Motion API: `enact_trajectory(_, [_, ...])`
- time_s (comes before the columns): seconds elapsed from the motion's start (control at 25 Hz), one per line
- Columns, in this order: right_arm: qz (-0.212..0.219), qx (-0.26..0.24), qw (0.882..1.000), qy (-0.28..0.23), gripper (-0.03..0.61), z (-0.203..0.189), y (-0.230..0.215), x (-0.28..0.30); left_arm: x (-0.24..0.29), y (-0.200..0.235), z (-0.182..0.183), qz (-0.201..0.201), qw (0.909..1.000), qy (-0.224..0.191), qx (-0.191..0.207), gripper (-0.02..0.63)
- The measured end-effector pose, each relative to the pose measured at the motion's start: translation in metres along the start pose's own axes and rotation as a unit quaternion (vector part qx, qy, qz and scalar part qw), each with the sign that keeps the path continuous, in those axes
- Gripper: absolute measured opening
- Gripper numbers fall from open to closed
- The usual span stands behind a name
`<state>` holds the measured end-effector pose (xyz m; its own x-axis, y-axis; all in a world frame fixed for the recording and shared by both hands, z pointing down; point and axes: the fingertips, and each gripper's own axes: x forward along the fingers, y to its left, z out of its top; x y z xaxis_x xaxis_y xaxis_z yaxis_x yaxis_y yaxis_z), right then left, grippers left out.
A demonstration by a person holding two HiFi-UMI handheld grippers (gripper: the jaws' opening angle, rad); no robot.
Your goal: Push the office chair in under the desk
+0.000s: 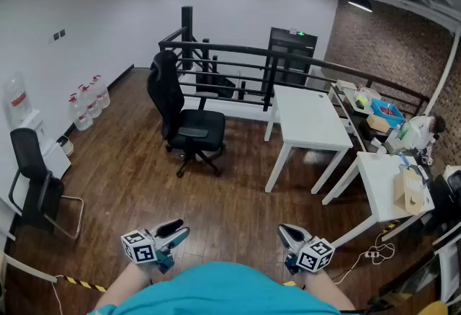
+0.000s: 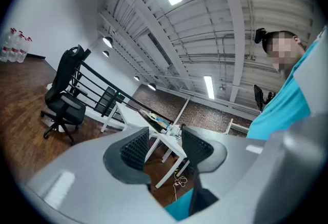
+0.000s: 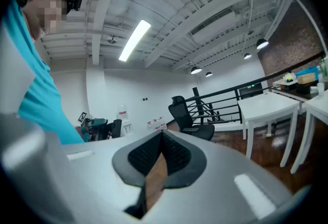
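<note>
The black office chair point(image 1: 187, 117) stands on the wood floor, well left of the white desk point(image 1: 310, 117) and turned toward it, not under it. Both grippers are held low near the person's body, far from the chair. My left gripper point(image 1: 175, 232) is open, with a clear gap between its pads point(image 2: 137, 147) and nothing in it. My right gripper point(image 1: 288, 234) is shut, its fingertips meeting on nothing. The chair point(image 2: 64, 96) and desk point(image 2: 133, 121) show in the left gripper view. The right gripper view shows the chair point(image 3: 188, 118) and desk point(image 3: 267, 106) beyond my right gripper point(image 3: 163, 138).
A black railing point(image 1: 238, 60) runs behind the chair and desk. A second black chair point(image 1: 32, 184) sits at the left wall beside a water dispenser point(image 1: 20, 110) and water bottles point(image 1: 88, 103). A cluttered white desk point(image 1: 385, 184) stands at the right, with cables point(image 1: 367, 254) on the floor.
</note>
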<state>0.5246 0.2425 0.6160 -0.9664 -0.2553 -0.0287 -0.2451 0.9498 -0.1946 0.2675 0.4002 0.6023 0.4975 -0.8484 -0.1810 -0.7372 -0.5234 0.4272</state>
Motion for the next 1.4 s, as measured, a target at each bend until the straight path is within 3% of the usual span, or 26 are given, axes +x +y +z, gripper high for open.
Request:
enact_trajectory(0.12, [0.010, -0.011, 1.000, 0.002, 0.000, 0.005, -0.018, -0.005, 0.029, -0.014, 0.003, -0.008, 0.9997, 0.002, 0.021, 0.199])
enact_trajectory(0.32, [0.044, -0.033, 0.998, 0.007, 0.000, 0.014, -0.055, 0.000, 0.067, 0.013, -0.030, 0.044, 0.9990, 0.003, -0.003, 0.195])
enact_trajectory(0.48, [0.078, -0.046, 0.996, 0.011, 0.000, 0.026, -0.066, 0.024, 0.078, 0.020, -0.023, 0.068, 0.9976, -0.009, -0.004, 0.195])
enact_trajectory(0.76, [0.122, -0.059, 0.991, 0.013, 0.000, 0.048, -0.034, 0.115, 0.027, 0.065, 0.026, 0.115, 0.9926, -0.037, 0.013, 0.176])
enact_trajectory(0.92, [0.118, -0.070, 0.990, 0.019, 0.000, 0.053, -0.006, 0.197, -0.014, 0.106, 0.069, 0.103, 0.9931, -0.026, 0.050, 0.176])
enact_trajectory(1.08, [0.110, -0.064, 0.992, 0.017, 0.000, 0.043, 0.031, 0.286, -0.077, 0.171, 0.101, 0.106, 0.9928, -0.008, 0.054, 0.176])
enact_trajectory(1.16, [0.104, -0.054, 0.993, 0.014, 0.000, 0.040, 0.033, 0.323, -0.087, 0.191, 0.123, 0.093, 0.9930, 0.000, 0.073, 0.178])
enact_trajectory(1.32, [0.102, -0.044, 0.994, 0.017, 0.000, 0.041, 0.017, 0.379, -0.092, 0.254, 0.145, 0.111, 0.9924, -0.009, 0.052, 0.178])
enact_trajectory(1.4, [0.104, -0.047, 0.993, 0.022, 0.000, 0.042, 0.004, 0.402, -0.085, 0.271, 0.163, 0.110, 0.9920, -0.014, 0.060, 0.178])
